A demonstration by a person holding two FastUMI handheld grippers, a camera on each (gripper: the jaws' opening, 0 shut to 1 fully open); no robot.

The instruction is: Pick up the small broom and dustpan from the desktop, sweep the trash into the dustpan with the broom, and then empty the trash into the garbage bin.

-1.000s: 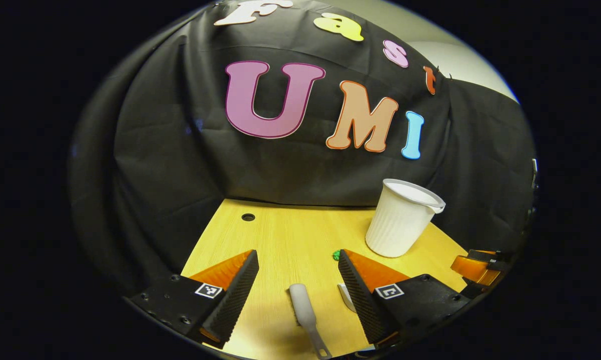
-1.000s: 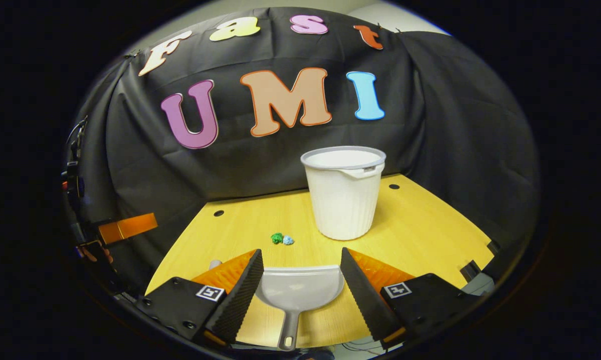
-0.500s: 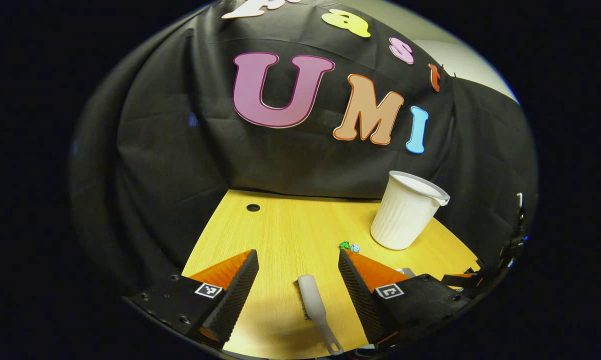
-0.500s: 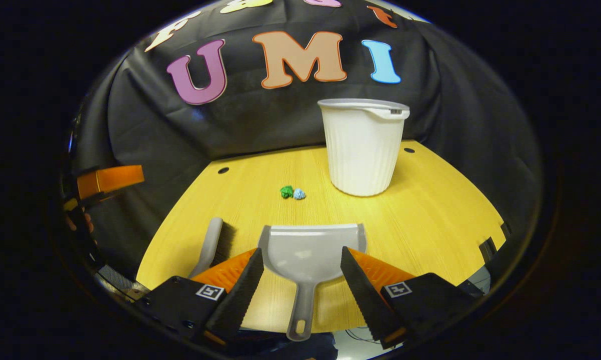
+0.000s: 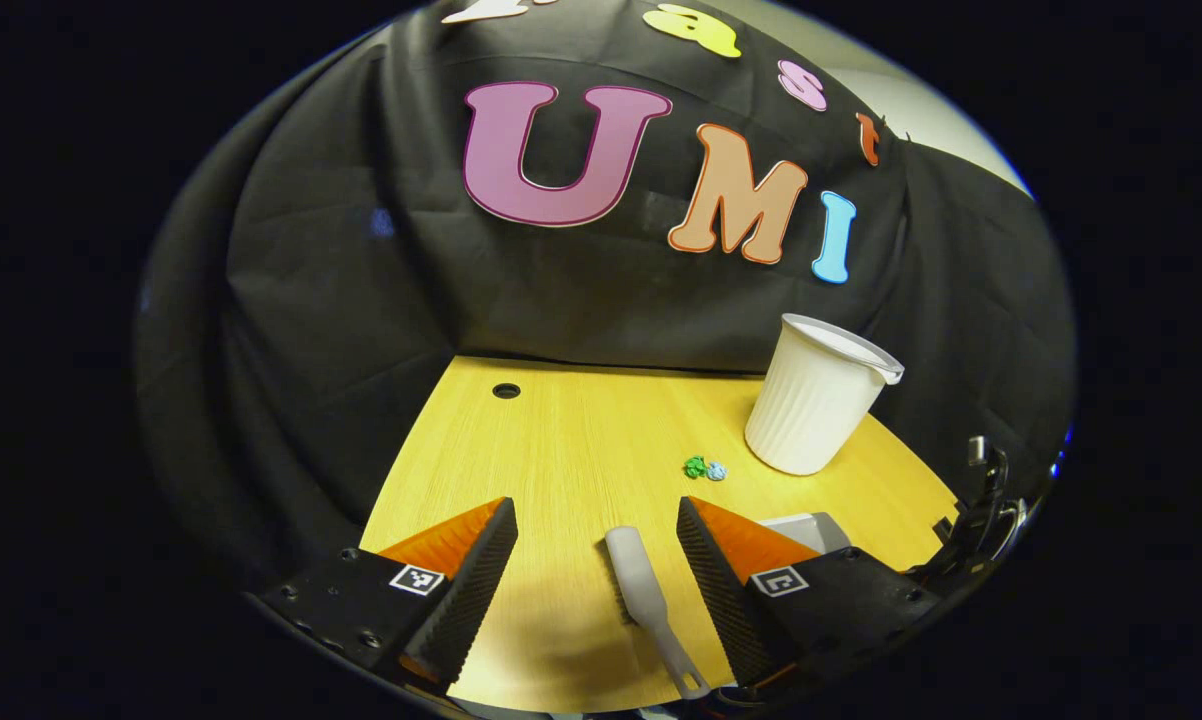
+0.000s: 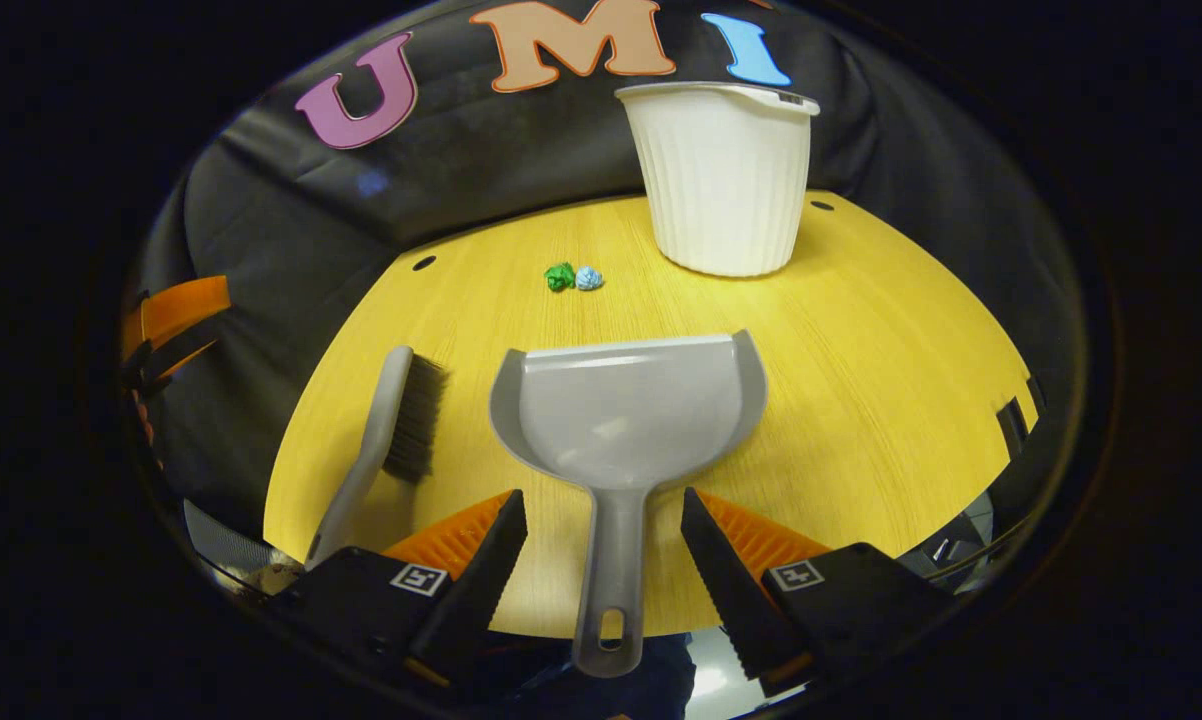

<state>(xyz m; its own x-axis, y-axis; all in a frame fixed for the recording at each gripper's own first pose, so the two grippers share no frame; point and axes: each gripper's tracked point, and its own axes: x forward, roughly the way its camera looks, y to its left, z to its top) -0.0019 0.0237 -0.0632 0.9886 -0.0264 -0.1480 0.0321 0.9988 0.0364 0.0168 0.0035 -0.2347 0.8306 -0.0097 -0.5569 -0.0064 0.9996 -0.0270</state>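
A small grey broom [image 5: 646,595] lies on the yellow desktop [image 5: 561,450] between the fingers of my open left gripper [image 5: 597,530], which hovers over it without touching. In the right gripper view the grey dustpan [image 6: 626,415] lies flat, and its handle runs back between the fingers of my open right gripper [image 6: 603,525]. The broom [image 6: 391,430] lies to the dustpan's left, bristles facing the pan. Two small paper balls, green and blue [image 6: 573,277], rest ahead near the white ribbed garbage bin [image 6: 726,180]. The same trash [image 5: 706,468] and bin [image 5: 816,405] appear to the right in the left gripper view.
The desktop [image 6: 861,350] has small round holes near its back edge and ends at the black cloth wall. The dustpan's corner [image 5: 801,528] peeks past the left gripper's right finger. The other gripper [image 6: 166,320] shows at the far left of the right gripper view.
Both grippers have pulled back and tilted downward, so the broom, the dustpan and its handle show more fully. The bin and trash sit higher in each view. Both stay open.
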